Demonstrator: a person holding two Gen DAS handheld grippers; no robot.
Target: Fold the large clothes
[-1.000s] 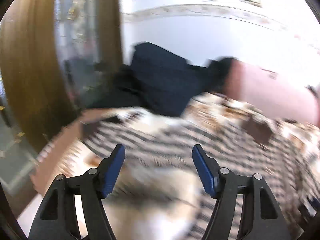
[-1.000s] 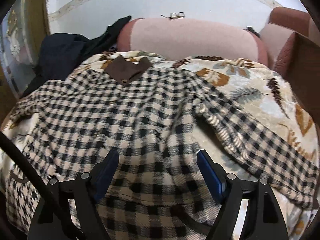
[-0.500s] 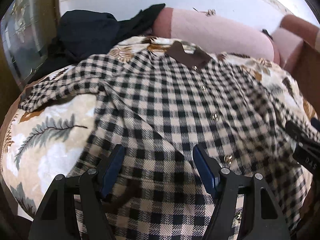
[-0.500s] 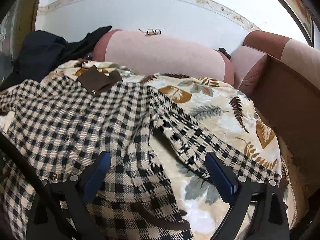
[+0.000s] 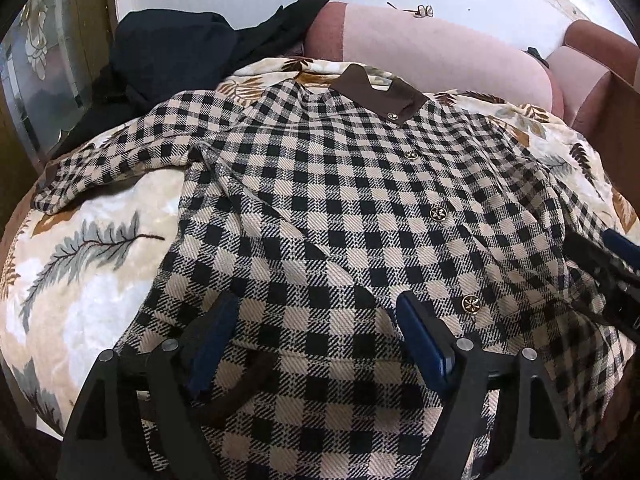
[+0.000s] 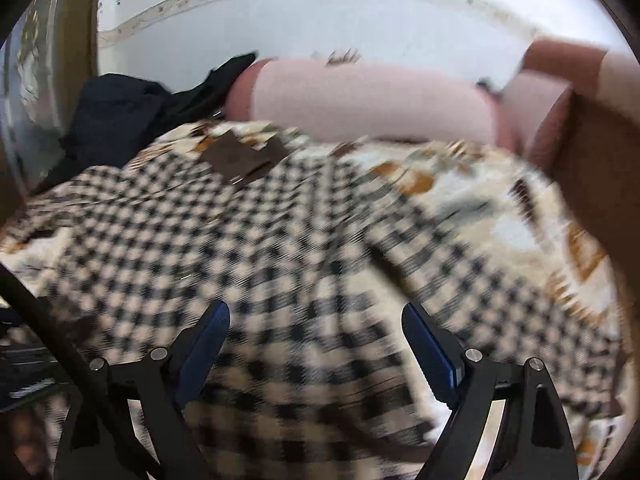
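Left hand-held gripper [image 5: 316, 320] now lower over checked coat [image 5: 340, 200], jaws opening.

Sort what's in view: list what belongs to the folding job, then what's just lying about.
For the job:
- checked coat, spread flat
- left hand-held gripper, jaws opening
- right hand-held gripper, jaws closing

Lying about:
- dark garment
- glasses
- leaf-print blanket

A leaf-patterned cream blanket [image 5: 80, 264] covered the seat of a pink sofa [image 5: 440, 56], a dark garment [image 5: 168, 52] lay heaped at its left end, and a pair of glasses [image 5: 422, 10] rested on the backrest.
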